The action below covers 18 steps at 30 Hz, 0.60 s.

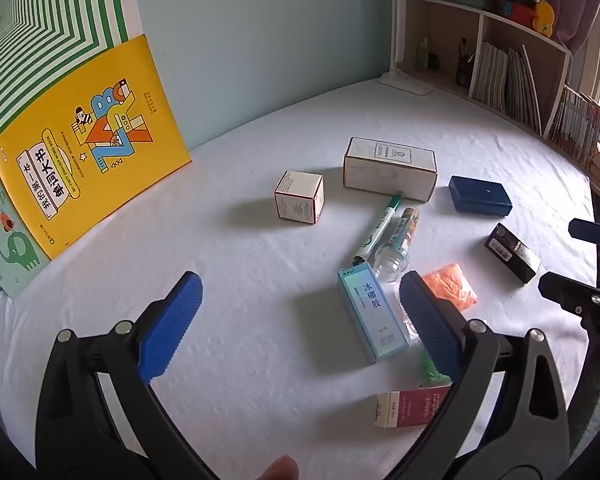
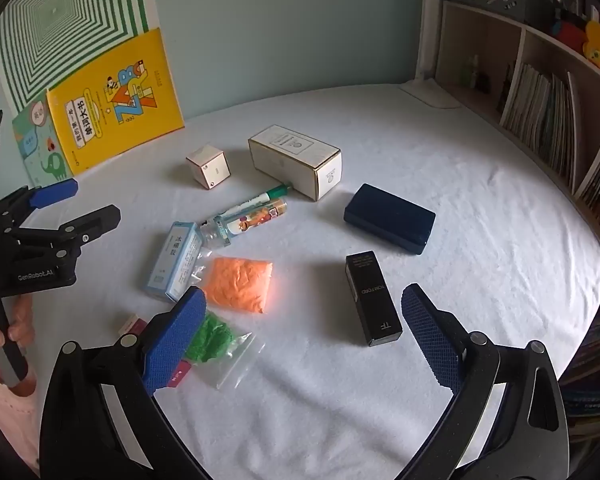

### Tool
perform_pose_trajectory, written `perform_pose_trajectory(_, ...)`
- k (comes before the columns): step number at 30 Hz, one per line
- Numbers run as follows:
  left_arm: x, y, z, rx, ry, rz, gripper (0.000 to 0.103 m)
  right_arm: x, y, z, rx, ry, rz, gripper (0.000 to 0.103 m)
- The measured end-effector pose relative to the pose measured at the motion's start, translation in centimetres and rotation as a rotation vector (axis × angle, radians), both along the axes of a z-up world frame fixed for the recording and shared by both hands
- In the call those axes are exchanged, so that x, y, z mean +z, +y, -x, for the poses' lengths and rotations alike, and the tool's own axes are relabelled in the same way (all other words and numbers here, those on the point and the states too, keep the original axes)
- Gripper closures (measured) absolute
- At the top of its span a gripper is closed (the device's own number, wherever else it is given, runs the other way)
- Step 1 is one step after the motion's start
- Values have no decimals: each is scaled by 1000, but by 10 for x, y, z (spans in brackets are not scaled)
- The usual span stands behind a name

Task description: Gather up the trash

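Surface: white cloth-covered table (image 2: 480,200), books propped at upper left, shelves at right.
Trash: orange bag (image 2: 238,284) and green bag (image 2: 210,338), centre-left in the right wrist view, just beside the light-blue box (image 2: 176,258).
Right gripper (image 2: 300,334): spread wide, empty, above the black box (image 2: 374,298).
Left gripper (image 1: 300,322): spread, empty.
Risk: I'd guess limp plastic slips, or a pad snags the cloth.
Risk: crowded boxes may get knocked.

Both grippers (image 1: 300,328) (image 2: 304,336) (tilted down) agape
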<state>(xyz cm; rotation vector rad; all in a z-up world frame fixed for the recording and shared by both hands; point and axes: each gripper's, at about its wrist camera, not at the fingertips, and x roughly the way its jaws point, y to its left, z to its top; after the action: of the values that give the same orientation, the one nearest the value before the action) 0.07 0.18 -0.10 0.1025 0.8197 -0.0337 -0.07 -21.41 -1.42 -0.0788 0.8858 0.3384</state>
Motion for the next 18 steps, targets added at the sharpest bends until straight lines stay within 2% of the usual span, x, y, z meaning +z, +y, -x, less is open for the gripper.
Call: perform_pose_trajectory(18, 0, 1, 0, 0, 2, -5, 6, -2, 0, 1, 3, 5, 2, 6)
